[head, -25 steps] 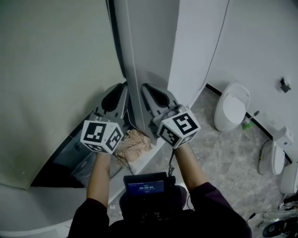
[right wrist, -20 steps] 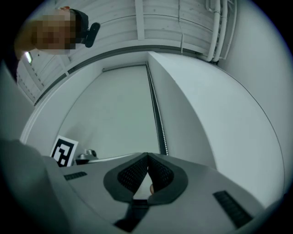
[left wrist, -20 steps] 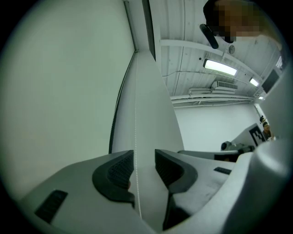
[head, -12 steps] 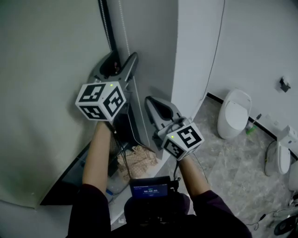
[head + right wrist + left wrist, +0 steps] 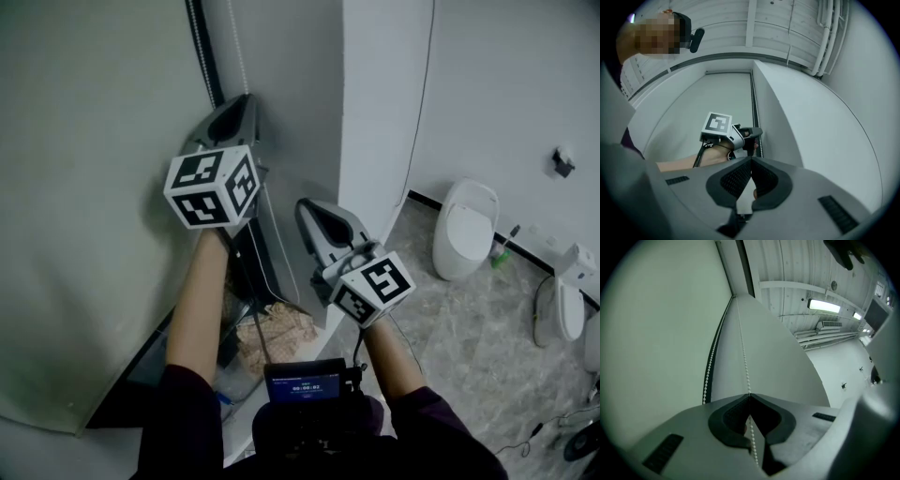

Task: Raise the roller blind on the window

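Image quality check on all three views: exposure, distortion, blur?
Head view: dim, flat light, no motion blur, toilet edges crisp. Left gripper view: strong fisheye, black corners, lamp blown out, chain sharp. Right gripper view: same fisheye bowing the wall edges, even light, mosaic overlay top left.

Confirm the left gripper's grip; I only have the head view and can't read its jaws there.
Observer: The left gripper is shut on the bead chain; its jaws have just closed there.
Operator: Report the right gripper.
Observer: Its jaws are together; I see no chain between them.
Operator: Look for anything else hanging nearby.
Observer: A second strand hangs left of the held one, along the edge of the roller blind.
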